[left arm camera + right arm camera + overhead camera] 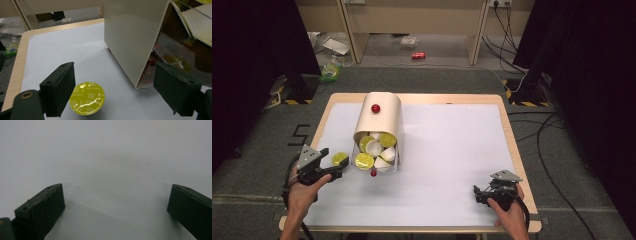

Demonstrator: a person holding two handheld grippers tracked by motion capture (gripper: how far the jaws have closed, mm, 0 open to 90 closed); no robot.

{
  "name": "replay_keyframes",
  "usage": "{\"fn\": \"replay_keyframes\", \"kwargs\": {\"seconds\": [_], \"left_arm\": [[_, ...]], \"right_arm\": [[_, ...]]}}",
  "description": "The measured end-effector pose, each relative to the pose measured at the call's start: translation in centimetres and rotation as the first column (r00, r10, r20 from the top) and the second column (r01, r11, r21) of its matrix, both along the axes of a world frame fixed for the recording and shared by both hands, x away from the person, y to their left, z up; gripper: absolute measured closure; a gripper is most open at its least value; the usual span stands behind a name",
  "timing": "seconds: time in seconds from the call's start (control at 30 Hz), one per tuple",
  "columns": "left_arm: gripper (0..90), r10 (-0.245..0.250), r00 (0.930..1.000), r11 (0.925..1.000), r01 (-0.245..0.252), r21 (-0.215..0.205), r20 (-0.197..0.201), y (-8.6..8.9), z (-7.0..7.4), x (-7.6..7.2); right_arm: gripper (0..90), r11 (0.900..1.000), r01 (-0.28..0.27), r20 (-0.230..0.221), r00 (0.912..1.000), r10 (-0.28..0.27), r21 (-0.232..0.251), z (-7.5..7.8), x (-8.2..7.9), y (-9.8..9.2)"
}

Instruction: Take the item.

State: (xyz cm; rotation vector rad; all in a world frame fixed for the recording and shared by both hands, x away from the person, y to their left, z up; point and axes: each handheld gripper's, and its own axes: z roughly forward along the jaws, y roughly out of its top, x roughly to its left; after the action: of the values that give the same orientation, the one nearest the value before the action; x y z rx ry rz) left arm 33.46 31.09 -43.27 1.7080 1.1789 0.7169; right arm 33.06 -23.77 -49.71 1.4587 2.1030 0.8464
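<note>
A round coffee capsule (86,98) with a shiny yellow foil lid stands apparently upright on the white bench, just beside the tipped dispenser (132,37).

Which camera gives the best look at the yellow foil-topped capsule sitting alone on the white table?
The left gripper view: the yellow foil-topped capsule sits close and sharp between the open jaws, its printed lid readable. The high view shows it as a small yellow disc beside the left gripper. The right gripper view offers bare table.

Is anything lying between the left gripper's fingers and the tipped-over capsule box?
Yes. In the left gripper view, one yellow-lidded capsule stands on the white sheet between the open left gripper fingers, apart from the box.
</note>
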Motion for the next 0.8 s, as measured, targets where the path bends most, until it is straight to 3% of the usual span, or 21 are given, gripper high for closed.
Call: {"fn": "replay_keyframes", "kwargs": {"seconds": [0.37, 0.8], "left_arm": [[17.6, 0.011, 0.9998, 0.9999, -0.011, -0.013, 0.014, 0.3, 0.4, -1.0], [17.5, 0.006, 1.0, 1.0, -0.006, 0.005, 0.003, 0.3, 0.2, -1.7]], "right_arm": [[1.4, 1.0, 0.0, -0.003, 1.0, 0.0, 0.002, 0.0, 0.0, 0.0], [1.2, 1.0, -0.004, -0.005, 1.0, 0.004, 0.004, 0.0, 0.0, -0.1]]}}
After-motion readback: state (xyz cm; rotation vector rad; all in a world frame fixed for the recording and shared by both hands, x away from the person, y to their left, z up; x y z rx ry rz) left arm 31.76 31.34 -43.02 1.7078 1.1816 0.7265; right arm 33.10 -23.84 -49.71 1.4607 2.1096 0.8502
